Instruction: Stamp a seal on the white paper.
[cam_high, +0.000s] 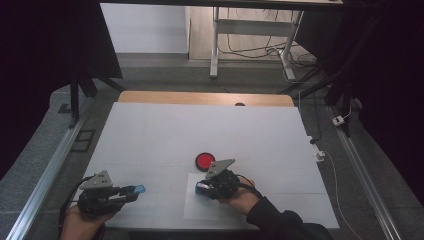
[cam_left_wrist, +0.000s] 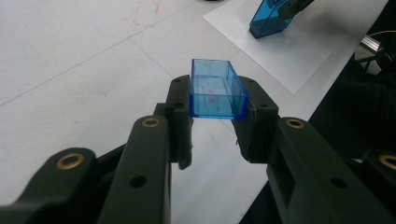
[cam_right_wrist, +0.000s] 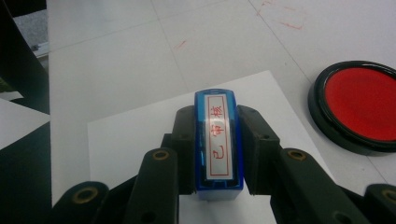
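Stamp (cam_right_wrist: 218, 144) clamped in right hand-held gripper (cam_right_wrist: 217, 149), one blue cap (cam_left_wrist: 215, 91) in left hand-held gripper (cam_left_wrist: 215, 116), one ink pad (cam_high: 204, 161).

Your stamp (cam_right_wrist: 218, 144) is blue, its white label boxed and lettered in red. Its cap (cam_left_wrist: 215, 91) is clear blue. Beside the stamp, the ink pad (cam_right_wrist: 358, 105) is red, rimmed black. The paper (cam_right_wrist: 135, 135) is white, the desk (cam_high: 160, 135) pale grey.

- The ink pad (cam_right_wrist: 362, 108) is cut off by the right gripper view's right edge.
- The stamp (cam_right_wrist: 219, 145) has its sides covered by the right gripper's jaws; its underside is hidden.
- In the left gripper view, the stamp's top runs past the upper edge.
- The blue cap (cam_left_wrist: 216, 90) has marks inside it too faint to read.
- The sheet of paper (cam_high: 197, 207) is partly hidden under the right gripper (cam_high: 202, 188).
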